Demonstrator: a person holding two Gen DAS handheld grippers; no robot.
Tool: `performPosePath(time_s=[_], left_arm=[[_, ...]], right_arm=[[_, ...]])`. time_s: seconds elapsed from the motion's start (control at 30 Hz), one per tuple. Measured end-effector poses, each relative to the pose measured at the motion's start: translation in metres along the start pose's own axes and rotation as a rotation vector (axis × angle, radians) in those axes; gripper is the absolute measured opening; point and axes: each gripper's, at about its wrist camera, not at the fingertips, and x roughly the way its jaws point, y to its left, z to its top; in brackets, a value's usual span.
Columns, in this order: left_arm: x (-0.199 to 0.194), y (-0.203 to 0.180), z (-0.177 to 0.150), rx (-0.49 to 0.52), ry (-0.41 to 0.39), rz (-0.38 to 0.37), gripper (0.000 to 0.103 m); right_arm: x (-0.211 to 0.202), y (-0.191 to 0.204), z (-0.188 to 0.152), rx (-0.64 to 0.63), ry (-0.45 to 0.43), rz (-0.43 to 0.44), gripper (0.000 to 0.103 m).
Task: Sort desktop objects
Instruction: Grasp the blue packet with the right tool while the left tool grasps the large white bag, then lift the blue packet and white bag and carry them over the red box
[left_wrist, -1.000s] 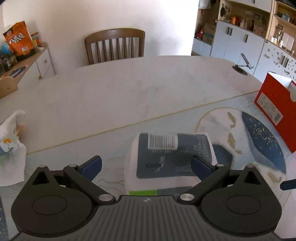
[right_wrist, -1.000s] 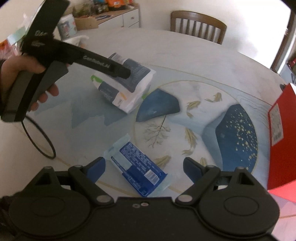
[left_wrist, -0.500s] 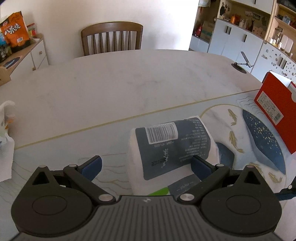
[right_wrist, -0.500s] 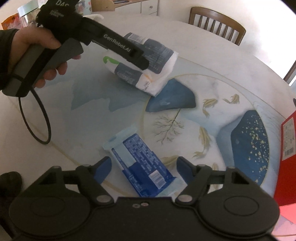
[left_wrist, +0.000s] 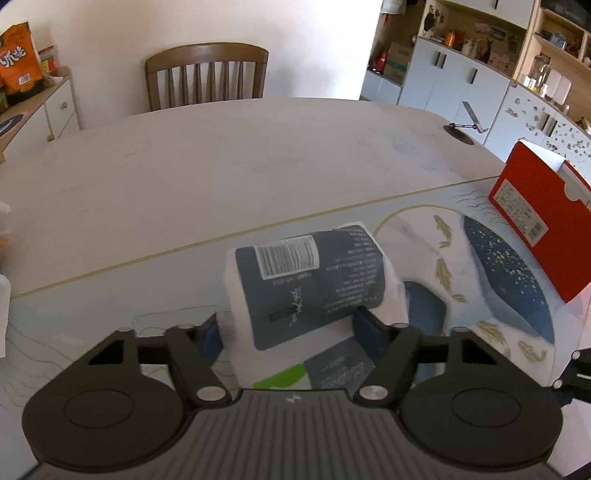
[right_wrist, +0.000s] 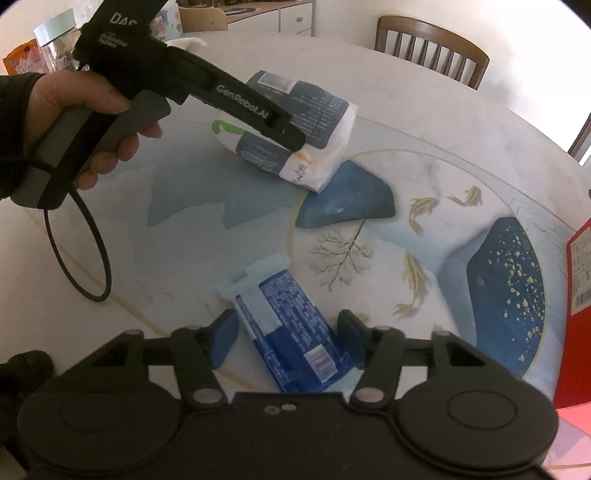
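A white tissue pack with a dark grey label (left_wrist: 310, 280) sits between the fingers of my left gripper (left_wrist: 291, 326), which is shut on its sides. It also shows in the right wrist view (right_wrist: 306, 122), tilted with one end off the mat. A flat blue wet-wipe packet (right_wrist: 291, 332) lies on the mat between the open fingers of my right gripper (right_wrist: 291, 338), which straddles it without pressing on it. The left gripper's body (right_wrist: 236, 103) and the hand holding it show in the right wrist view.
A red cardboard box (left_wrist: 543, 218) stands at the right edge of the mat (left_wrist: 509, 295). A phone stand (left_wrist: 465, 125) sits at the table's far right. A wooden chair (left_wrist: 207, 74) stands behind the table. A jar (right_wrist: 55, 48) and snack bags stand at the far left.
My left gripper has closed on the tissue pack and tilted it up off the mat. My right gripper has moved down over the blue packet, its fingers narrowing around it.
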Motion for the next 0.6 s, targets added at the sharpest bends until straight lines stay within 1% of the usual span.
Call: performPosePath(time_s=[0.03,0.1,0.17,0.27,0.33,0.4,0.53,0.6], left_arm=[[-0.001,0.000,0.000,-0.001,-0.001,-0.005,0.063],[-0.002,0.001,0.001,-0.010,0.000,-0.020,0.049],[-0.004,0.002,0.002,-0.024,-0.004,-0.029,0.042],[-0.008,0.001,0.002,-0.035,-0.004,-0.039,0.035],[-0.010,0.000,0.003,-0.046,-0.003,-0.048,0.031],[-0.013,0.000,0.003,-0.057,-0.011,-0.063,0.025],[-0.021,-0.004,0.003,-0.074,-0.024,-0.080,0.020],[-0.024,-0.005,0.003,-0.083,-0.029,-0.088,0.016]], right_arm=[[-0.001,0.001,0.000,-0.002,-0.002,0.001,0.051],[-0.003,0.003,-0.001,-0.006,-0.005,0.001,0.043],[-0.004,0.003,-0.001,0.002,-0.008,-0.006,0.040],[-0.006,0.002,-0.001,0.014,-0.006,-0.019,0.036],[-0.007,0.000,-0.002,0.029,-0.003,-0.033,0.036],[-0.009,-0.003,-0.004,0.045,-0.001,-0.039,0.036],[-0.015,-0.011,-0.007,0.082,-0.010,-0.058,0.036],[-0.019,-0.015,-0.009,0.100,-0.015,-0.070,0.036]])
